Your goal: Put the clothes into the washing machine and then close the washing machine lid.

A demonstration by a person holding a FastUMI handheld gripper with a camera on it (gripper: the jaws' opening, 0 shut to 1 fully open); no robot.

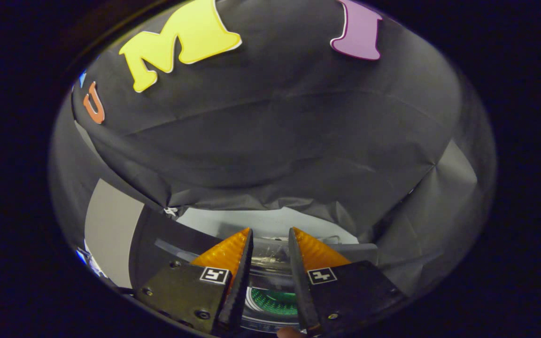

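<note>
Two fingers of the gripper (pixel 270 234) stand a narrow gap apart, above the washing machine (pixel 270 220). Nothing lies between them and they touch nothing that can be seen; they hold no clothes. Down through the gap shows the drum (pixel 273 303), a greenish perforated wall ringed by the pale top rim of the machine. The lid (pixel 167 244), dark and glassy, seems to stand raised at the machine's left side, just left of the fingers, so the mouth looks open. No garment can be made out in the drum or on the rim, so whether the clothes are already inside cannot be told.

The chief risk, as a judgement: the fingers are angled toward the cloth wall more than at the lid, so a reach for the lid's edge could miss, or the smooth edge could slip from a narrow grip and the lid drop hard. Should cloth hang over the rim, the lid would catch it.
</note>
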